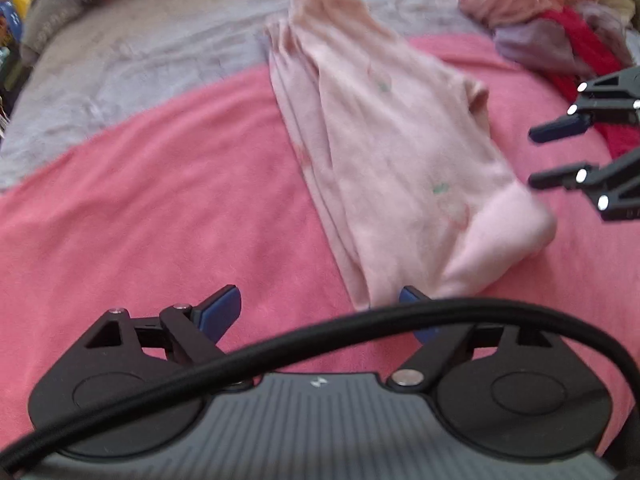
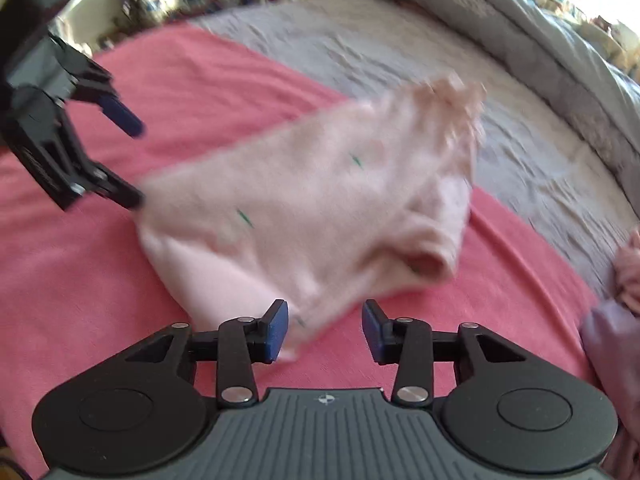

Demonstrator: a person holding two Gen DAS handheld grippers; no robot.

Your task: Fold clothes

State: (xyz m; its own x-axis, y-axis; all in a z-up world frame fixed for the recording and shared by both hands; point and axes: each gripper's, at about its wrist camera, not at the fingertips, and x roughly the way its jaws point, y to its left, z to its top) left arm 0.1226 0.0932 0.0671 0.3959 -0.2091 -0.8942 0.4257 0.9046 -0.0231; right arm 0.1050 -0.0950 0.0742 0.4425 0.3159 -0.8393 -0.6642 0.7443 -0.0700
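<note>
- left wrist view: your left gripper (image 1: 320, 312) hangs over the pink blanket (image 1: 140, 220) with its jaws spread wide and nothing pinched between them.
- the garment (image 1: 400, 152), pale pink and folded into a long strip, lies on the bed, running from the grey cover (image 1: 140, 52) down across the blanket toward your gripper's right pad (image 1: 416, 300).
- the near end of the garment sits just beside that right pad; whether it touches you cannot tell, since a black cable (image 1: 360, 320) crosses in front.
- your right gripper (image 1: 536, 156) shows at the right edge, jaws apart, its tips just beside the garment's thick folded end.
- a pile of clothes (image 1: 560, 20), pink, grey and red, sits at the far right corner of the bed.
- right wrist view: your right gripper (image 2: 325, 330) has its jaws partly spread and no cloth is clamped; only one corner of the garment (image 2: 320, 200) lies by the left pad (image 2: 276, 332).
- the garment is blurred here, lying across the blanket (image 2: 80, 300) with its far end on the grey cover (image 2: 400, 48).
- your left gripper (image 2: 136, 160) is at the left, jaws wide, its lower finger (image 2: 120, 192) at the garment's edge.
- more clothes (image 2: 616, 320) lie at the right edge.
</note>
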